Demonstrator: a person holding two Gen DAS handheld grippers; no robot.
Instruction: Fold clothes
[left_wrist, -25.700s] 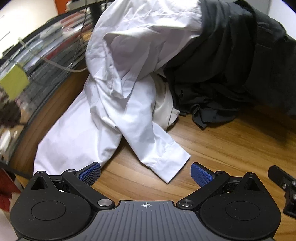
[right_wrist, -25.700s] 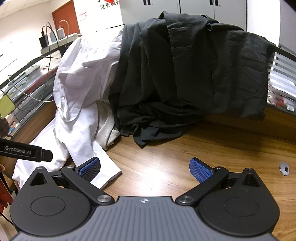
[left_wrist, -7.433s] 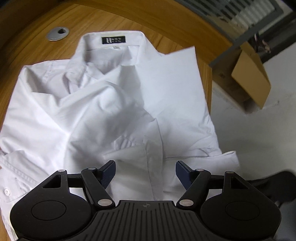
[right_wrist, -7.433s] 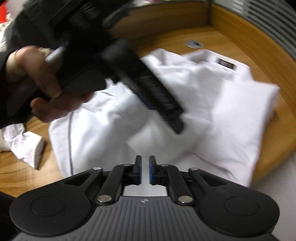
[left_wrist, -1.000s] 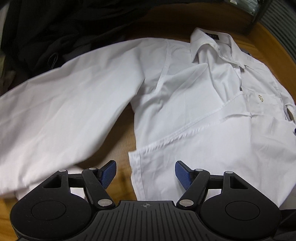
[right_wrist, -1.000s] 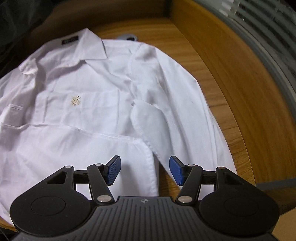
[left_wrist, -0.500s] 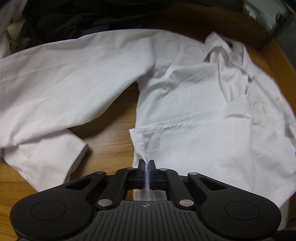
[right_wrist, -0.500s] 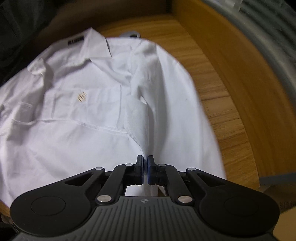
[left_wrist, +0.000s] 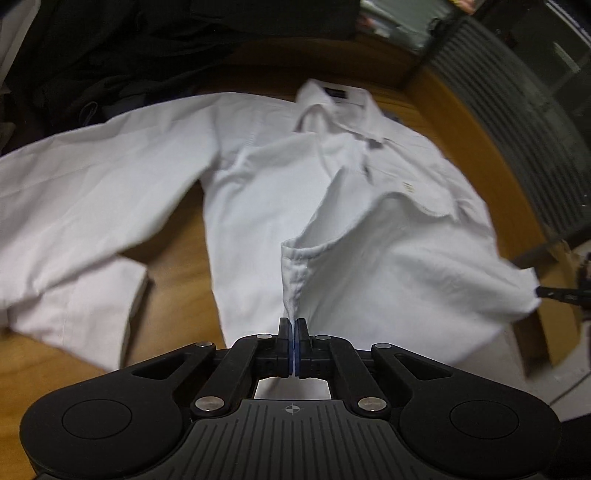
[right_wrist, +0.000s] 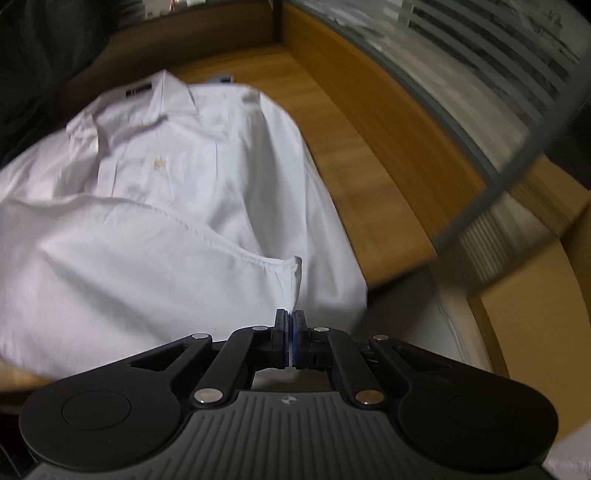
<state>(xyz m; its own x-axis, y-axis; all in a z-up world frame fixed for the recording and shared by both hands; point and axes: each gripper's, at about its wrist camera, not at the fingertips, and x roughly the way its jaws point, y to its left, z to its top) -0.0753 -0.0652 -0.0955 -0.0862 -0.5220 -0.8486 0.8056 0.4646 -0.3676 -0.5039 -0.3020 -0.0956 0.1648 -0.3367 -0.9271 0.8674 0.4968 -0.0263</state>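
Both claws are clenched on the shirt (left_wrist: 280, 192). The left claw (left_wrist: 294, 326) has its 2 jaws pressed together with only a thin strip of white cloth between them: it grips 1 bottom corner of the hem, and the stitched edge rises from the jaws in a taut, puckered ridge. The right claw (right_wrist: 289, 317) is closed the same way on the other bottom corner, the fabric bunching just above its blue pads (right_wrist: 294, 347). In the left view the right claw's black tip (left_wrist: 561, 293) shows at the far corner of the hem. The shirt lies front up on the wooden table (right_wrist: 354, 147), collar (left_wrist: 332, 101) at the far end, its lower part lifted off the wood by the 2 grips. 1 sleeve (left_wrist: 92, 192) stretches out to the left across the table, its cuff folded back near the edge. Dark clothes (left_wrist: 129, 55) are heaped beyond the sleeve, touching it.
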